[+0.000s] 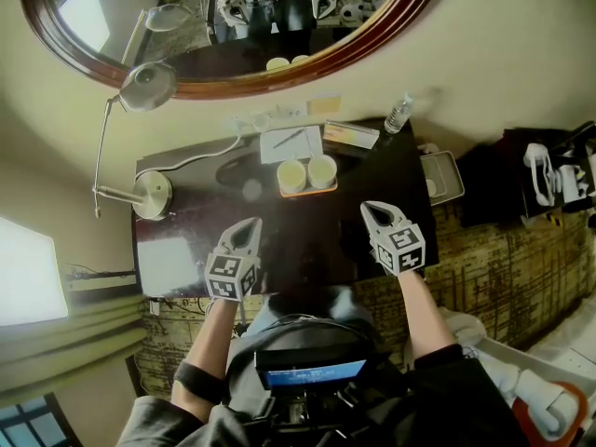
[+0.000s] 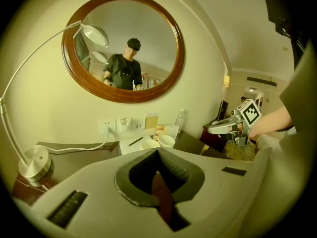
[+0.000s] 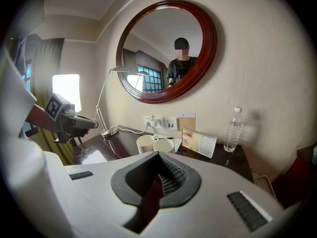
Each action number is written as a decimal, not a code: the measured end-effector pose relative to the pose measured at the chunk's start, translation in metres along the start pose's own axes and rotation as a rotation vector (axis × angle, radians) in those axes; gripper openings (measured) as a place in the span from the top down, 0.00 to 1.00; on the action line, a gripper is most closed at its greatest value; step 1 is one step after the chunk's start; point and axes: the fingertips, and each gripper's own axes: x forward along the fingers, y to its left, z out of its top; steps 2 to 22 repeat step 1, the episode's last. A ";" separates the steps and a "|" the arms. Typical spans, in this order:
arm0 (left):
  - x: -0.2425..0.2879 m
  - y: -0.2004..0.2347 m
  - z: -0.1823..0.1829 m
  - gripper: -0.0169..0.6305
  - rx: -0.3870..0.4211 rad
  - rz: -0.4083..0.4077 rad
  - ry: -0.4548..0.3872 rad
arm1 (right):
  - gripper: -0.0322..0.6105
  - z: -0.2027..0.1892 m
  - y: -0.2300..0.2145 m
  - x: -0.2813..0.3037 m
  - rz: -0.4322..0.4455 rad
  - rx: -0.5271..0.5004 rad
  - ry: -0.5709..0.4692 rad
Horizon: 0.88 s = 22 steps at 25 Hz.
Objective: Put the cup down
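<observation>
The dark worktop (image 1: 298, 236) sits below the round mirror (image 1: 233, 17). Farther from the mirror, the left hand-held gripper (image 1: 250, 223) and right hand-held gripper (image 1: 372, 209) hover over it, each with jaws together on nothing. Straight below the mirror, a small tray (image 1: 307, 192) carries two cups (image 1: 291, 174), just beside each other, upright with long axes vertical, mouths up, insides pale and bare.
</observation>
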 end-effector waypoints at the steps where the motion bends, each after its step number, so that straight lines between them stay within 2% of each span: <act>1: -0.001 -0.002 0.000 0.97 -0.001 -0.004 0.004 | 0.93 0.000 0.001 -0.001 0.001 0.002 0.001; 22: -0.001 -0.002 0.000 0.97 -0.001 -0.004 0.004 | 0.93 0.000 0.001 -0.001 0.001 0.002 0.001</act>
